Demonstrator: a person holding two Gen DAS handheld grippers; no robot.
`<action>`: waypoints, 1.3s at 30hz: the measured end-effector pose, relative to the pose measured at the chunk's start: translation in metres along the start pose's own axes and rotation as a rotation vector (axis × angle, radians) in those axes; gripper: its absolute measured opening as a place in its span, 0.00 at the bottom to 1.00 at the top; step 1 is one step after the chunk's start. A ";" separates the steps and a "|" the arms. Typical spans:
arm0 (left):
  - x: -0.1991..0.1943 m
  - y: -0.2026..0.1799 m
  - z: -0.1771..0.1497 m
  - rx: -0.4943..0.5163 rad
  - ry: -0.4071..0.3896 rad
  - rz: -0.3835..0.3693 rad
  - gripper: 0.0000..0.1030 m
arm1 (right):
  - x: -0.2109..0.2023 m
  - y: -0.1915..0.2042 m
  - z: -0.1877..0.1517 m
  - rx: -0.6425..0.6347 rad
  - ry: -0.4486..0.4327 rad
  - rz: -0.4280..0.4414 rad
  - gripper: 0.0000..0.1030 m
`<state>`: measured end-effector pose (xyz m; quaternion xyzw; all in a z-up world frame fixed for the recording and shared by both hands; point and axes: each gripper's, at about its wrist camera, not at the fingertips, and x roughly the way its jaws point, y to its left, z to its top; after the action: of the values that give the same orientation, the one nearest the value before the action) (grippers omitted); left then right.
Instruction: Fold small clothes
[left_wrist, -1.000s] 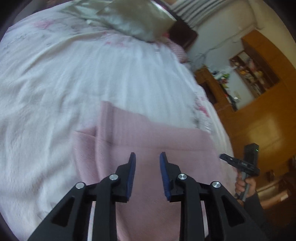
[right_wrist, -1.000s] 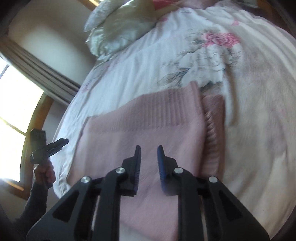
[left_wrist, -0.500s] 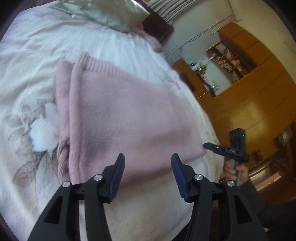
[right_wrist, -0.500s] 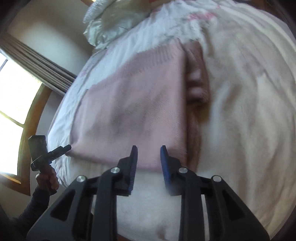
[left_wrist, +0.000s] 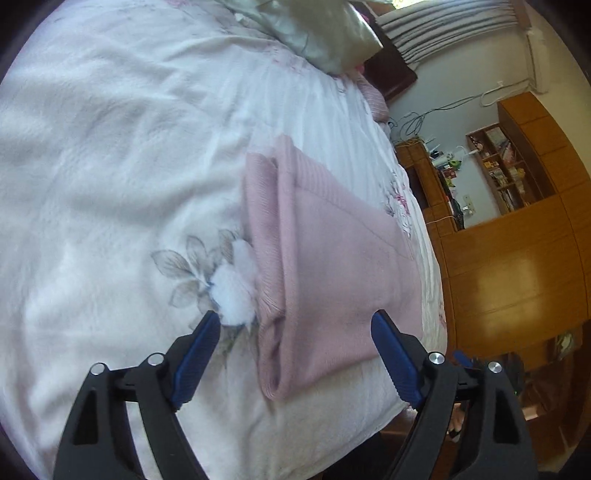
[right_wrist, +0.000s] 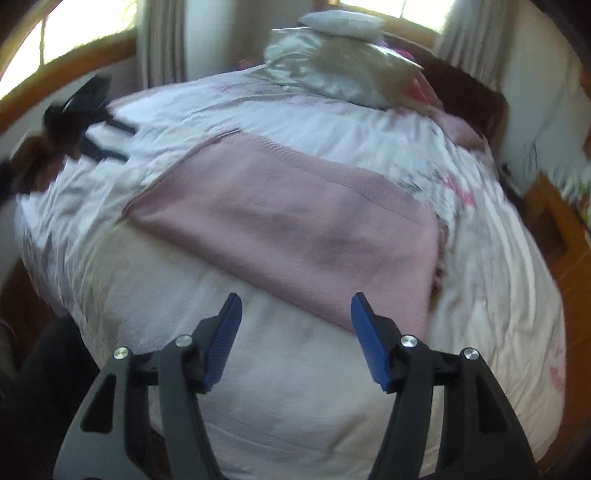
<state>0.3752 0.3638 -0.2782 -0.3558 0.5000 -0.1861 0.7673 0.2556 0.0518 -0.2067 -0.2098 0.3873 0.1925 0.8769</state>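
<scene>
A pink knitted garment (left_wrist: 325, 266) lies folded on the white flowered bedspread (left_wrist: 110, 155), near the bed's edge. My left gripper (left_wrist: 295, 325) hangs open above the garment's near end, nothing between its blue pads. In the right wrist view the same pink garment (right_wrist: 295, 225) spreads flat across the bed, blurred by motion. My right gripper (right_wrist: 293, 306) is open just short of the garment's near edge and holds nothing. The left gripper (right_wrist: 88, 122) shows as a dark blur at the far left of the bed.
Silvery pillows (right_wrist: 343, 77) are piled at the head of the bed. A wooden wardrobe and shelves (left_wrist: 517, 229) stand close beside the bed. Windows with curtains (right_wrist: 159, 40) are behind the bed. A small white fluffy tuft (left_wrist: 236, 291) lies by the garment.
Both grippers have gone from nearly shut to wide open and pulled back from the garment. The right view has swung round toward the head of the bed.
</scene>
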 end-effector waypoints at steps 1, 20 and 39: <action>0.005 0.005 0.008 -0.019 0.013 -0.020 0.82 | 0.005 0.027 0.002 -0.074 -0.015 -0.033 0.60; 0.126 0.023 0.106 -0.012 0.145 -0.161 0.82 | 0.157 0.162 0.045 -0.504 -0.016 -0.327 0.43; 0.111 -0.080 0.130 0.029 0.123 0.065 0.21 | 0.093 0.133 0.127 -0.046 -0.142 -0.089 0.10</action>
<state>0.5457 0.2855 -0.2584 -0.3160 0.5547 -0.1900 0.7459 0.3231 0.2455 -0.2284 -0.2326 0.3100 0.1767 0.9047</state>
